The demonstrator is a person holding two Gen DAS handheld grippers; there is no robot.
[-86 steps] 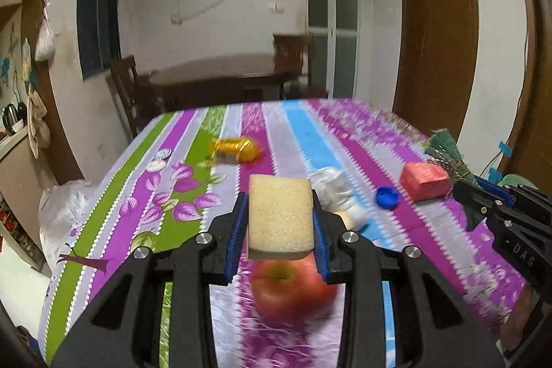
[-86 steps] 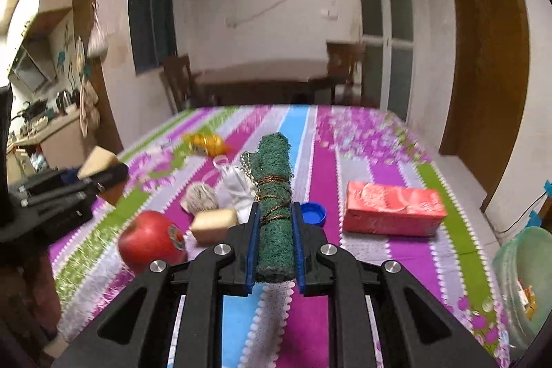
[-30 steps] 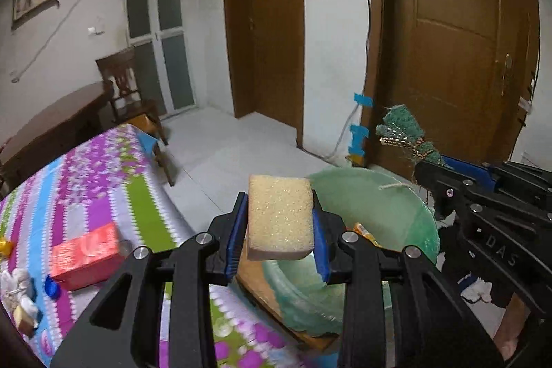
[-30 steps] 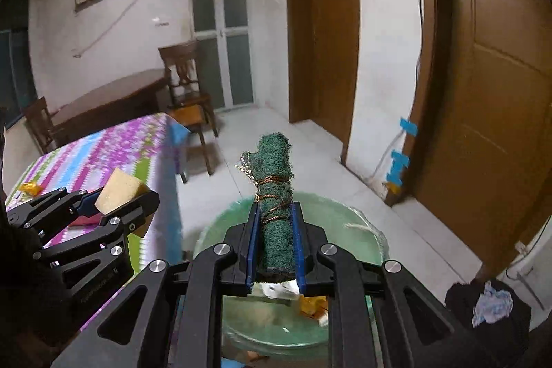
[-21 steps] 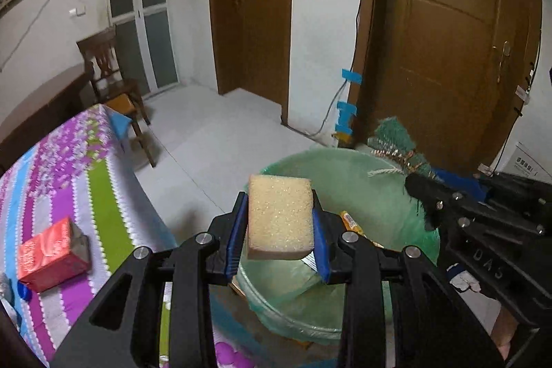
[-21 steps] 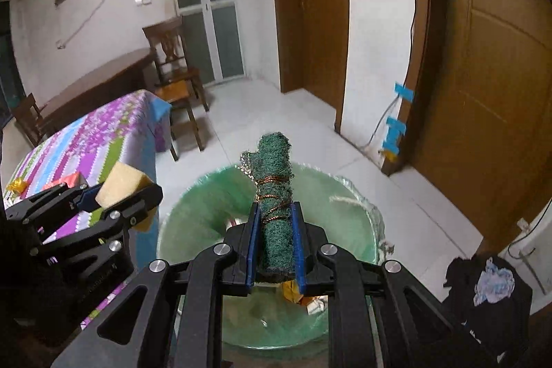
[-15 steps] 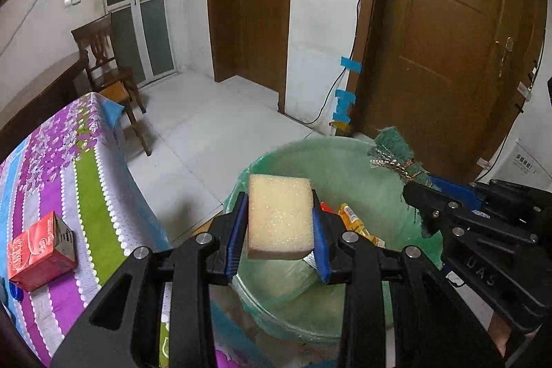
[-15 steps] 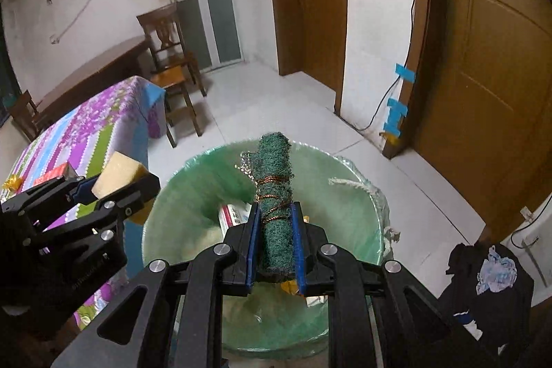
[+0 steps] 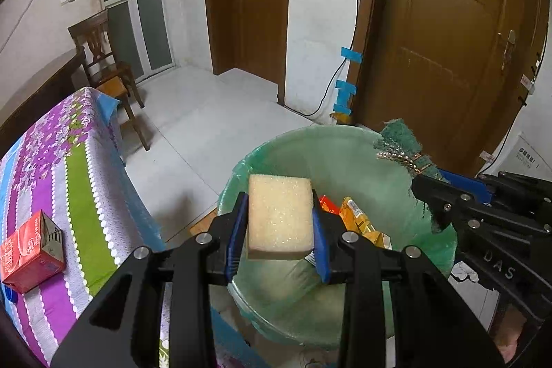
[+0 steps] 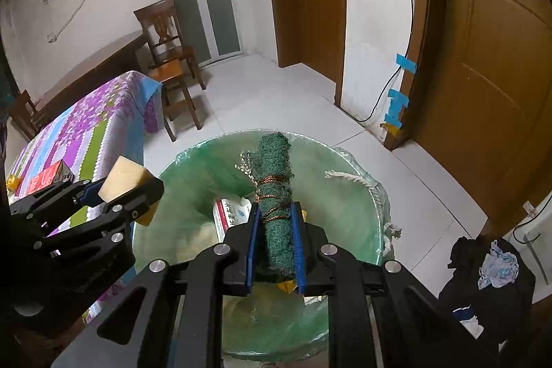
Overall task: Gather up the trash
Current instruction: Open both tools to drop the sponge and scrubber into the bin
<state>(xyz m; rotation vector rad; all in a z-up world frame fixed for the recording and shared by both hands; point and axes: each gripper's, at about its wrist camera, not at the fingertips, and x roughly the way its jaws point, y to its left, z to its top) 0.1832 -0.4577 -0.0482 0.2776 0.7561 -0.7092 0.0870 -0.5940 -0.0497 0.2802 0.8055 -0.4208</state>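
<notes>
My left gripper [image 9: 280, 230] is shut on a pale yellow sponge [image 9: 280, 216] and holds it over the near rim of a green-lined trash bin [image 9: 276, 161]. My right gripper [image 10: 275, 240] is shut on a rolled green scouring pad tied with copper wire [image 10: 274, 167], held above the bin's [image 10: 345, 202] opening. The left gripper with the sponge [image 10: 122, 176] shows at the left in the right wrist view. The right gripper and pad [image 9: 402, 143] show at the right in the left wrist view. Wrappers [image 9: 358, 223] and a white box [image 10: 231, 212] lie inside the bin.
A table with a striped floral cloth [image 9: 69, 181] stands left of the bin, with a red carton [image 9: 31, 250] on it. A wooden chair [image 10: 169, 57] stands behind. Brown doors [image 9: 448, 40] are to the right. Dark clothes [image 10: 483, 271] lie on the floor at the right.
Both grippers have swung from the table to the bin and moved closer over its opening, still holding the sponge and the pad.
</notes>
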